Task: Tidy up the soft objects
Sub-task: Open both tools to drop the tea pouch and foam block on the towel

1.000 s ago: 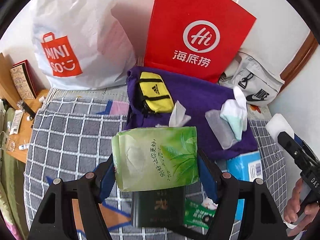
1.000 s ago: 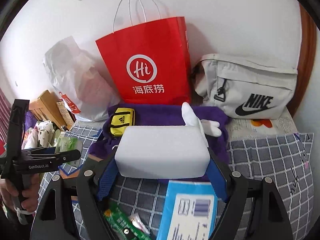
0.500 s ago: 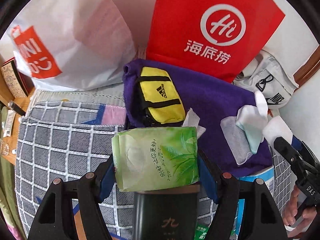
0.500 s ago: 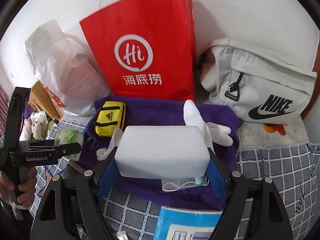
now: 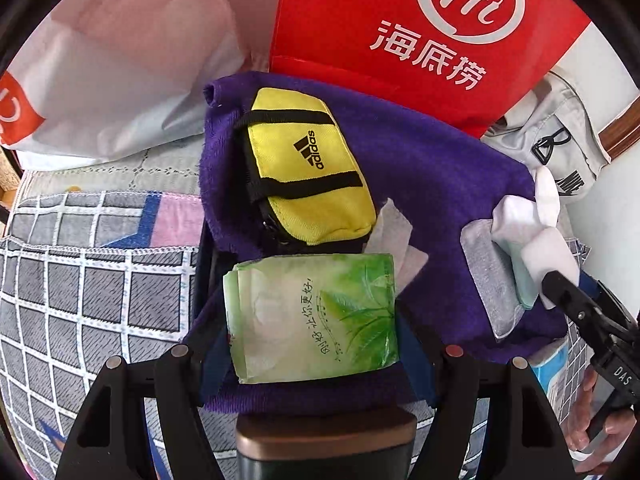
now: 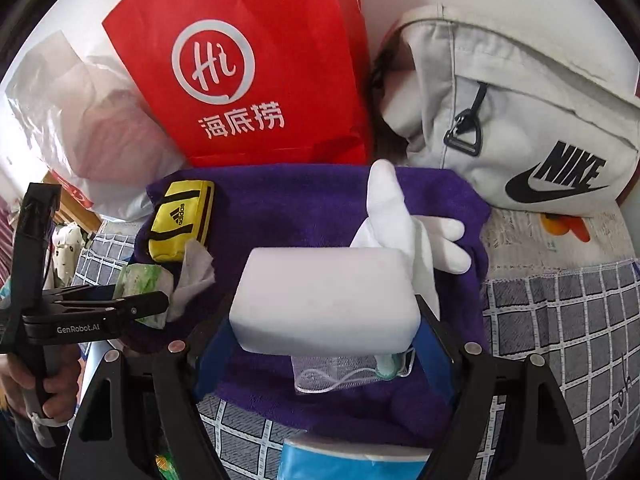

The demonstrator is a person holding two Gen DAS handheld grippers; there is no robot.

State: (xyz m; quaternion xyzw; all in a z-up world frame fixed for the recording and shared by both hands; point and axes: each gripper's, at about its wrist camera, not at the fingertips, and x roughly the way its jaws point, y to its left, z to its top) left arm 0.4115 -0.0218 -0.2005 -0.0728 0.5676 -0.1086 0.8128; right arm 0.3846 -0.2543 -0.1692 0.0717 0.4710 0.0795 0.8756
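Left wrist view: the left gripper [image 5: 312,316] has its fingers [image 5: 210,354] closed against the two short ends of a green tissue pack [image 5: 312,316], carried over the near edge of a purple towel [image 5: 432,184]. Just beyond the pack lies one yellow Adidas pouch [image 5: 308,176], with a loose white tissue [image 5: 394,236] poking out between the two. The towel's far edge runs up against a red paper bag [image 5: 400,40] and a white plastic bag [image 5: 120,60], so the only bare purple stretch is the middle band between the pouch and a grey cloth [image 5: 490,280] at the right edge. A grey checked bedspread [image 5: 92,292] spreads to the left of the towel.

In the right wrist view, the right gripper [image 6: 324,300] clamps one white foam block [image 6: 324,300] by its ends, held above the towel's centre. One white glove [image 6: 404,232] lies behind and to the right of the block (partly hidden by it), and a clear packet [image 6: 344,372] lies on the towel beneath the block. A grey Nike bag [image 6: 520,120] closes off the far right corner. One blue-and-white box [image 6: 352,464] sits at the towel's near edge, between the fingers' bases.
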